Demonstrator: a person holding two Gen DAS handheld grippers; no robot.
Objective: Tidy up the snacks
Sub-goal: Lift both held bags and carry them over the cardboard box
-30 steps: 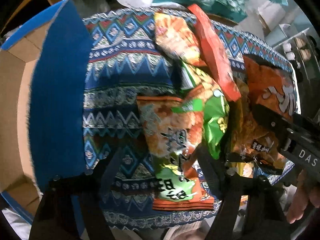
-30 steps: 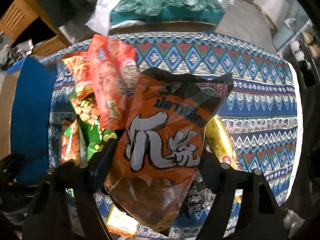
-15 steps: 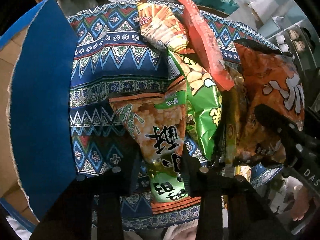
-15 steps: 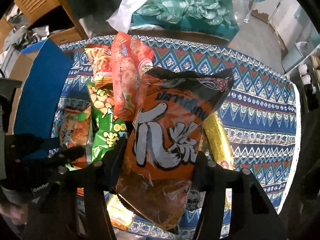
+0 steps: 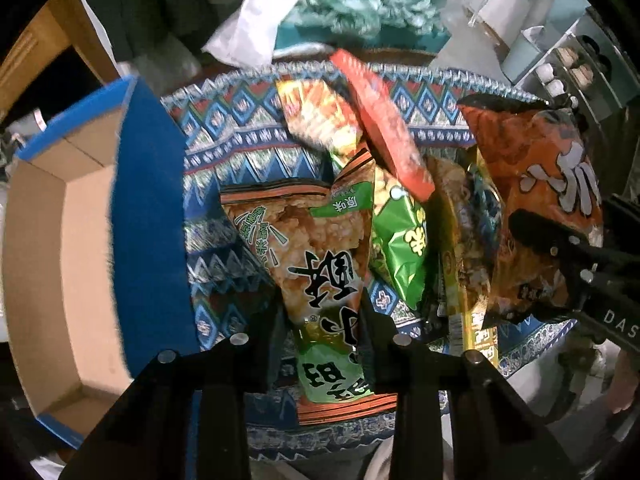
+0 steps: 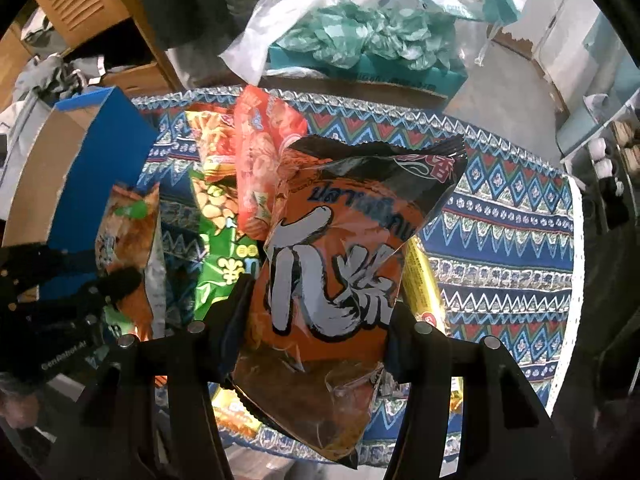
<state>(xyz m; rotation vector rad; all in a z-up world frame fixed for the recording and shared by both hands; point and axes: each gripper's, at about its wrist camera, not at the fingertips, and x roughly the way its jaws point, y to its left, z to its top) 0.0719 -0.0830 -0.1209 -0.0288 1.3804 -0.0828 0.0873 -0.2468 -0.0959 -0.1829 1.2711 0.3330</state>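
Observation:
My left gripper point(image 5: 324, 332) is shut on a rice-cracker bag point(image 5: 316, 248) with orange and green print, lifted a little off the patterned cloth. My right gripper point(image 6: 320, 312) is shut on a big orange bag point(image 6: 340, 264) with a black top edge, also raised. That same orange bag point(image 5: 536, 216) and the right gripper's finger show at the right of the left wrist view. Between the two held bags lie a green peanut bag point(image 5: 400, 240), a red bag point(image 5: 384, 128) and a yellow-orange bag point(image 5: 316, 116). An open blue cardboard box point(image 5: 148, 216) stands to the left.
A patterned blue tablecloth point(image 6: 500, 232) covers the table, bare at the right. A yellow snack stick point(image 6: 420, 284) lies under the orange bag. Beyond the far edge sit a teal box with a plastic bag point(image 6: 360, 36), wooden furniture point(image 6: 80, 0) and shelves point(image 6: 612, 148).
Both grippers closed on their bags and rose, so the table looks farther away. The rice-cracker bag and the orange bag have come up off the pile. The box's inside has come into the left view.

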